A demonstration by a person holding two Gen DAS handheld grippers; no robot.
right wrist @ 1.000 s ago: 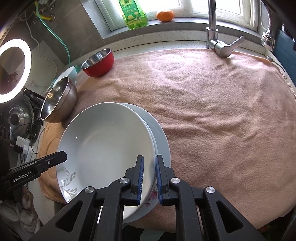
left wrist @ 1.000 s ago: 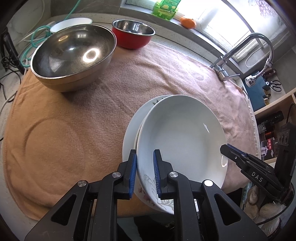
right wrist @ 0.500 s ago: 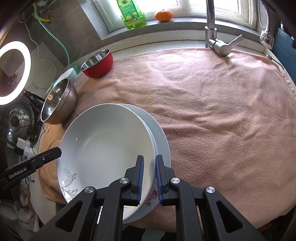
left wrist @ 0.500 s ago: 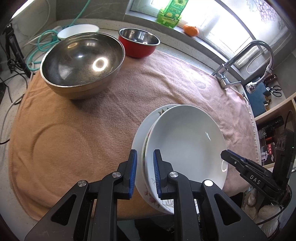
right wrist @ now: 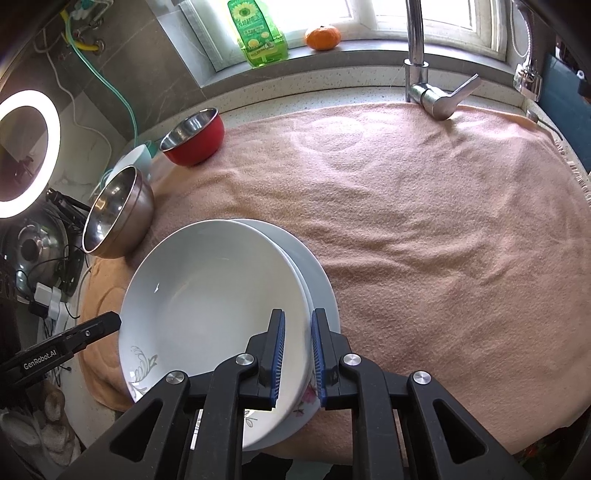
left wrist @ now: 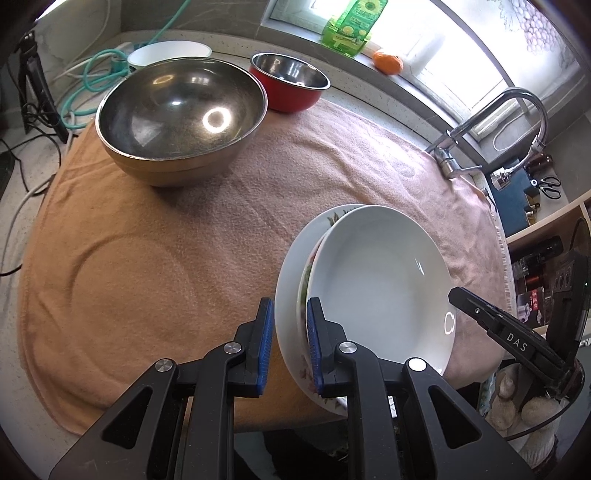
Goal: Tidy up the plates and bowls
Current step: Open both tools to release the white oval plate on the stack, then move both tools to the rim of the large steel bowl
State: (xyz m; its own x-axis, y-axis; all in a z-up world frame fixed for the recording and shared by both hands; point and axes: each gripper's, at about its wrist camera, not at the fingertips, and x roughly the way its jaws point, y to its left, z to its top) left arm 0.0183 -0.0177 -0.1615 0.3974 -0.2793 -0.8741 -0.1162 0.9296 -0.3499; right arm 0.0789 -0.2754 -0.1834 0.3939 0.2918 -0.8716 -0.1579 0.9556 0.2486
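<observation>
Currently, stack of plates point(left wrist: 376, 280): held above the towel point(left wrist: 147, 258), near its front edge, tilted; three nested, plain white deep plate on top, floral-rimmed plate beneath, plain white plate lowest.
Left gripper point(left wrist: 290, 332): nearly closed, blue pads clamped on the stack's left rim; one pad under the lowest plate, the other against the inner plates.
Right gripper point(right wrist: 297, 350): nearly closed, pads pinching the stack's right rim; one pad inside the top plate, the other at the outer edge.
Opposite gripper tips: right one seen in the left wrist view at the stack's far rim; left one seen in the right wrist view at the stack's left edge, whether touching cannot be told.
Large steel bowl point(left wrist: 181, 118): upright on the towel, well apart from the stack, toward the back left.
Red bowl point(left wrist: 290, 86): upright, just behind the large steel bowl, at the towel's back edge.
White bowl point(left wrist: 168, 51): behind the large steel bowl, off the towel, on the tabletop point(right wrist: 295, 99).
Towel: peach-pink, spread over the tabletop, wrinkled, round impressions pressed into it left of the stack.
Faucet point(right wrist: 424, 66): beyond the towel's far edge, right of the red bowl.
Green bottle point(right wrist: 258, 33) and orange fruit point(right wrist: 323, 37): on the window sill behind the towel, side by side.
</observation>
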